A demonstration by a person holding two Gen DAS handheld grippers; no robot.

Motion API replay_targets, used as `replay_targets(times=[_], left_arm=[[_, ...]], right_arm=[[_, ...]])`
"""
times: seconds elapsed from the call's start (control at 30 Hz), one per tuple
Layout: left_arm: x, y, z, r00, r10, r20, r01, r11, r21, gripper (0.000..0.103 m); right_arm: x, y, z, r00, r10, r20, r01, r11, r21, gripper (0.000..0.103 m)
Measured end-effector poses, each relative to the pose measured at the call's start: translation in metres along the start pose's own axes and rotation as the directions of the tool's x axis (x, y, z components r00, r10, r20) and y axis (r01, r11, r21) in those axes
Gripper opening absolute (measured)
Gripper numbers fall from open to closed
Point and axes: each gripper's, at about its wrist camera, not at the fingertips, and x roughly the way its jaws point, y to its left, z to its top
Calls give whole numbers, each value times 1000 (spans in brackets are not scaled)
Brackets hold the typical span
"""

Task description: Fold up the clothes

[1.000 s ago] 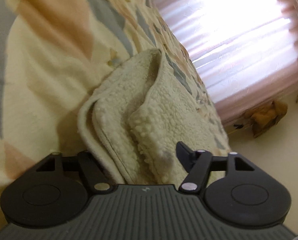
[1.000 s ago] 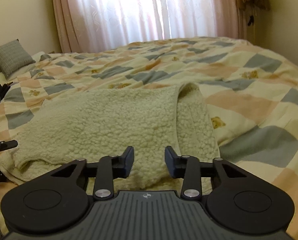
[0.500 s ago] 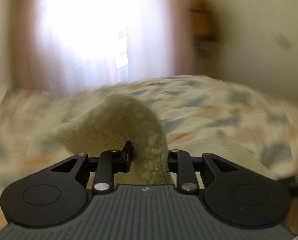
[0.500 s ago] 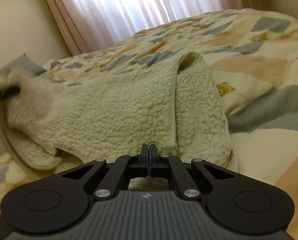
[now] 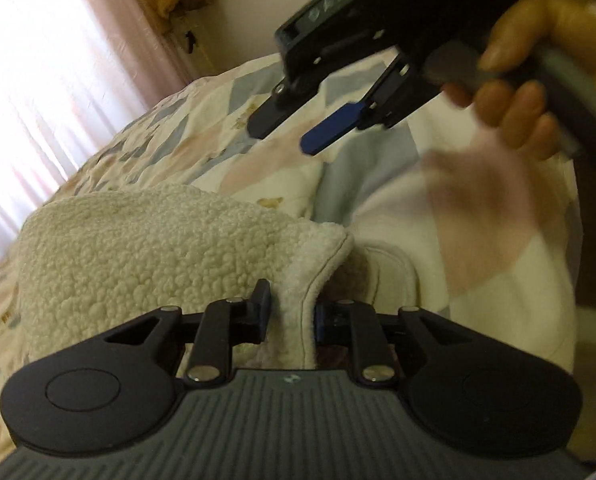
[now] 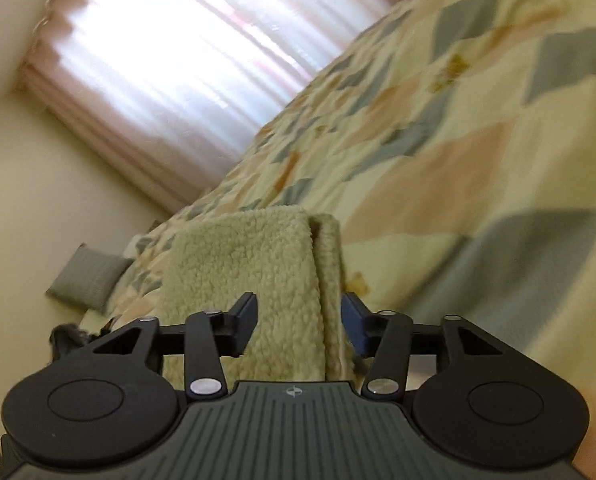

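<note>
Our left gripper (image 5: 289, 312) closes, fingers pinching the fleece garment's (image 5: 158, 256) hemmed edge over the quilted bed (image 5: 226, 148); our right gripper (image 6: 298, 320) opens, fingers wide around the fold.

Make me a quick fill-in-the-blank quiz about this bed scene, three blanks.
1. The cream fleece garment lies on a ____ quilt.
2. The left tool grips the garment's ____ edge.
3. Light comes through the ____ behind the bed.

Missing words: patchwork; piped; curtains
</note>
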Motion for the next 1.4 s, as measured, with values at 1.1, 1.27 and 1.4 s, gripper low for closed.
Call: replay_targets(times=[1.1, 1.27, 1.4], left_arm=[[17, 214, 29, 995, 75, 58, -51, 939, -340, 18], [53, 207, 22, 998, 49, -40, -59, 951, -304, 17], [53, 210, 19, 998, 53, -33, -61, 947, -314, 17]], right_arm=[[13, 76, -28, 986, -138, 97, 160, 945, -286, 9], [52, 34, -35, 973, -201, -111, 186, 974, -131, 12], [54, 22, -5, 993, -99, -67, 95, 993, -65, 54]])
